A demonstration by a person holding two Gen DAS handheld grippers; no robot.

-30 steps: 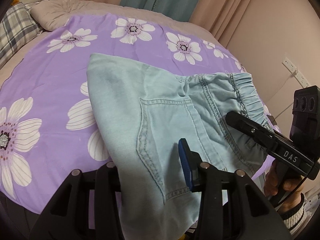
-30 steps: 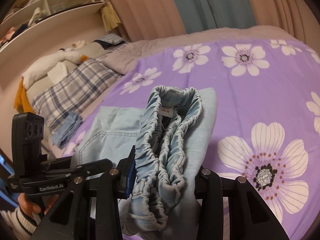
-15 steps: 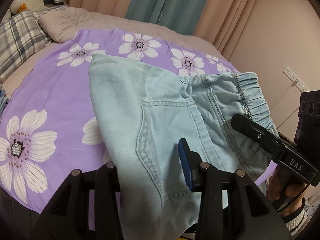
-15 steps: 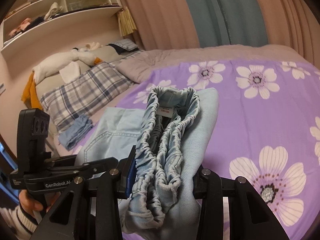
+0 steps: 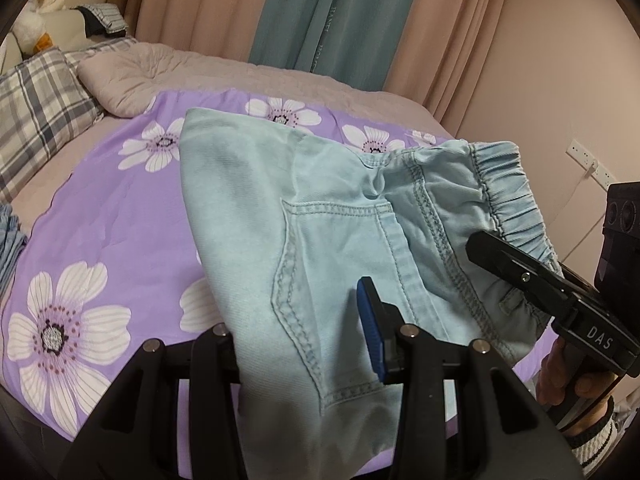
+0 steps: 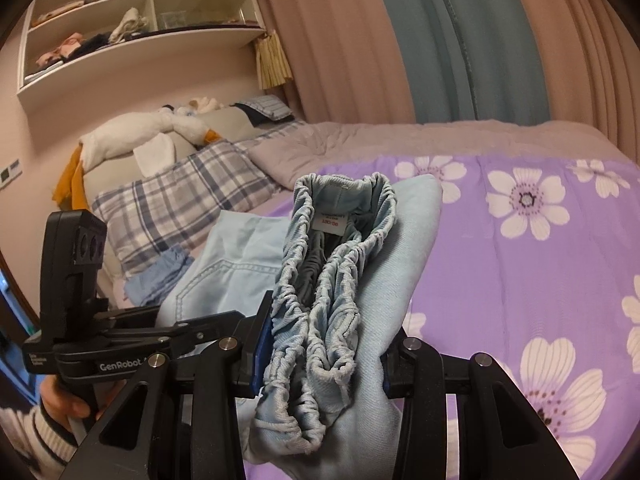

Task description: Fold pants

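Observation:
Light blue denim pants (image 5: 320,240) are held up over a purple flowered bedspread (image 5: 100,216). My left gripper (image 5: 308,340) is shut on the pocket side of the pants. My right gripper (image 6: 320,356) is shut on the bunched elastic waistband (image 6: 332,264), with a white size label showing inside. The right gripper also shows at the right of the left wrist view (image 5: 532,280), clamping the waistband. The left gripper shows at the left of the right wrist view (image 6: 188,332). The far folded edge of the pants hangs near the bed.
A plaid pillow (image 5: 36,116) and a beige quilt (image 5: 168,68) lie at the head of the bed. A folded blue cloth (image 6: 160,272) sits by the pillow. Curtains (image 5: 320,12) hang behind. A shelf (image 6: 132,20) and a plush toy (image 6: 136,136) stand at the left.
Both grippers have risen with the pants, lifting them higher off the bedspread. More of the room behind shows. The grips have not changed.

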